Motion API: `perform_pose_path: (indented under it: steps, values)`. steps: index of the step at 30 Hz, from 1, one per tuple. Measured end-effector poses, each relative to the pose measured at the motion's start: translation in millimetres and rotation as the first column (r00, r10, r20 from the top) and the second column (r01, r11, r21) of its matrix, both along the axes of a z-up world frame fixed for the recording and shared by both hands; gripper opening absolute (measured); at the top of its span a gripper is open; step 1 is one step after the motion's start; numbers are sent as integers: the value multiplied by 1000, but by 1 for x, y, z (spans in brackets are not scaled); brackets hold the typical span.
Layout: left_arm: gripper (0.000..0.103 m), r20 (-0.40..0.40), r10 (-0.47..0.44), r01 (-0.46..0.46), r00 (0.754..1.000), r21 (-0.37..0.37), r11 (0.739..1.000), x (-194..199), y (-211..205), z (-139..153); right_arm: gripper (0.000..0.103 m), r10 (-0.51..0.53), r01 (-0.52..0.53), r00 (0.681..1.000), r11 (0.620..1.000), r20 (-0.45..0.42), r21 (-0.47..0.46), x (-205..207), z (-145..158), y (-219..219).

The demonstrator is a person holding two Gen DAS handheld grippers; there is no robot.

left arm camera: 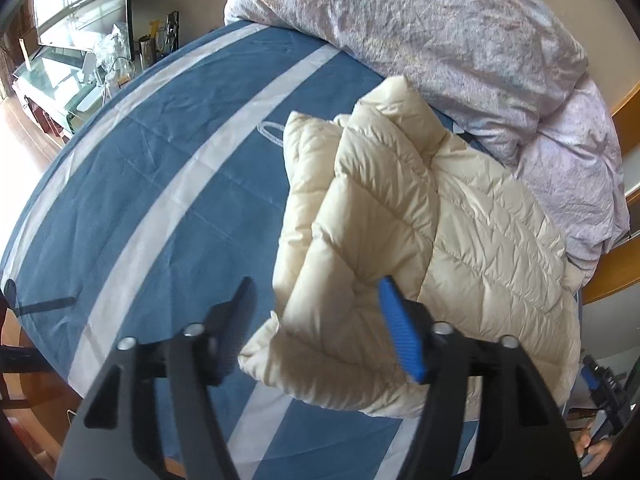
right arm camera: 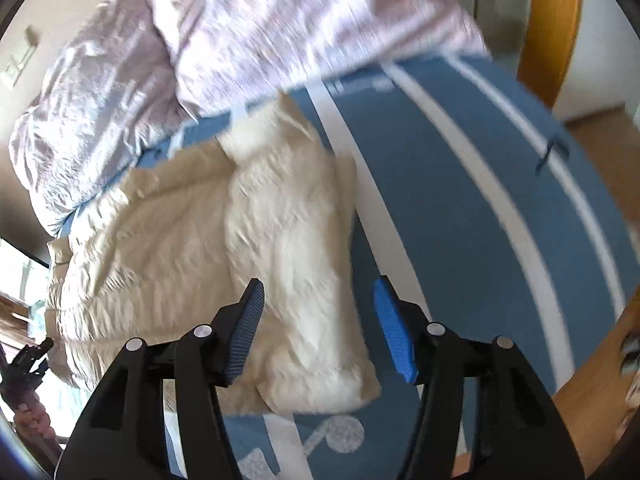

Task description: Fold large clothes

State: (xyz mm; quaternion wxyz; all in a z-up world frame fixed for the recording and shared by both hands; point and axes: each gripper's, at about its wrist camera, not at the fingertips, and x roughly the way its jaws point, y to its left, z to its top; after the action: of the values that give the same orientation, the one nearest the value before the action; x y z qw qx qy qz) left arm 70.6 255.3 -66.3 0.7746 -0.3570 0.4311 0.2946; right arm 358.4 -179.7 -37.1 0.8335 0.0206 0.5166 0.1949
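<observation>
A cream quilted puffer jacket (left arm camera: 400, 240) lies on the blue bed sheet with white stripes (left arm camera: 140, 184), its sleeves folded over the body. My left gripper (left arm camera: 316, 308) is open and empty, hovering above the jacket's near edge. In the right wrist view the same jacket (right arm camera: 248, 248) lies spread with a sleeve folded along its right side. My right gripper (right arm camera: 318, 308) is open and empty above that sleeve's lower end. The other gripper shows at each view's lower edge, held in a hand.
A crumpled lilac duvet (left arm camera: 460, 40) is piled at the head of the bed, also in the right wrist view (right arm camera: 200, 40). A glass side table with bottles (left arm camera: 80, 76) stands beyond the bed's left edge. A wooden bed frame (right arm camera: 548, 20) borders the bed.
</observation>
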Motion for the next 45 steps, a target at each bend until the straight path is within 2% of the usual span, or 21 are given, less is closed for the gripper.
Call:
perform_pose_path:
  steps: [2, 5, 9, 12, 27, 36, 45]
  values:
    - [75, 4, 5, -5, 1000, -4, 1000, -1, 5, 1, 59, 62, -62, 998, 998, 33, 14, -2, 10, 27]
    - [78, 14, 17, -17, 1000, -23, 1000, 0, 17, 1, 58, 164, -165, 985, 986, 45, 35, -13, 17, 63]
    - [80, 17, 25, -24, 1000, -48, 999, 3, 29, -3, 51, 307, -308, 949, 951, 67, 16, -32, 10, 131]
    - [81, 17, 25, -23, 1000, -69, 997, 6, 36, -8, 50, 365, -364, 927, 931, 82, -26, -49, -1, 158]
    - [84, 3, -18, 18, 1000, -106, 994, 38, 62, -21, 52, 388, -385, 922, 914, -4, -130, -61, -58, 195]
    - [85, -13, -38, 36, 999, -130, 991, 55, 69, -32, 52, 385, -381, 923, 911, -4, -159, -63, -64, 200]
    - [85, 31, -62, 68, 998, -217, 974, 69, 60, -45, 52, 392, -389, 920, 908, -10, -156, -63, -63, 201]
